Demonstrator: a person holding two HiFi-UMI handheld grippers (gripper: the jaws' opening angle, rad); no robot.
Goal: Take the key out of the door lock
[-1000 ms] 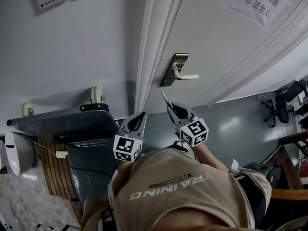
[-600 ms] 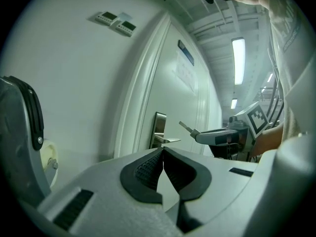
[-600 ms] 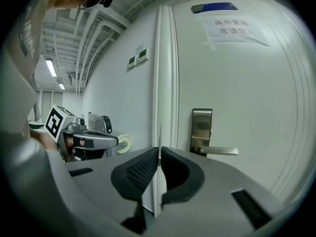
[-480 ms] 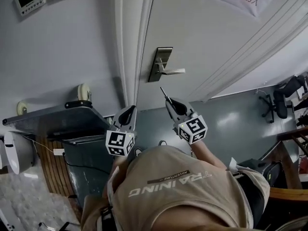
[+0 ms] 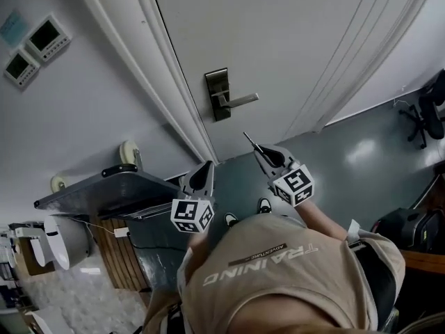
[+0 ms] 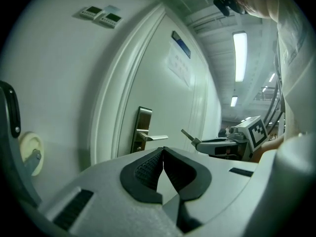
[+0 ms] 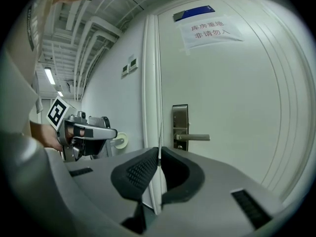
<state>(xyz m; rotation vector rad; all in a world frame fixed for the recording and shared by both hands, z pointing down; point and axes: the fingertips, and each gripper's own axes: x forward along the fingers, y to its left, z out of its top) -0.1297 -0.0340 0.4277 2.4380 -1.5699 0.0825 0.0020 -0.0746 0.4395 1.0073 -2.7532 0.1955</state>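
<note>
In the head view, the right gripper [image 5: 263, 153] is sitting just right of frame centre, below the door lock [image 5: 217, 94]. Its jaws are pinching the key [image 5: 250, 140] by its head, and the blade is pointing up and left toward the lock plate without touching it. The key is out of the lock and well clear of the lever handle [image 5: 240, 101].

The right gripper view is showing the key [image 7: 160, 139] edge-on as a thin line rising from between the closed pads, at centre frame, with the lock plate [image 7: 180, 127] just to its right.

The left gripper [image 5: 206, 165] is hanging at lower centre-left of the head view, near the door frame [image 5: 182, 96]. Its own view is showing the jaws [image 6: 163, 152] meeting tip to tip with nothing between them. That view is also showing the key [image 6: 187, 134] projecting from the right gripper at centre right.

A paper notice [image 7: 211, 31] is showing on the door [image 7: 237, 107] at upper right. Two wall panels [image 5: 45, 37] are sitting at upper left of the head view.
</note>
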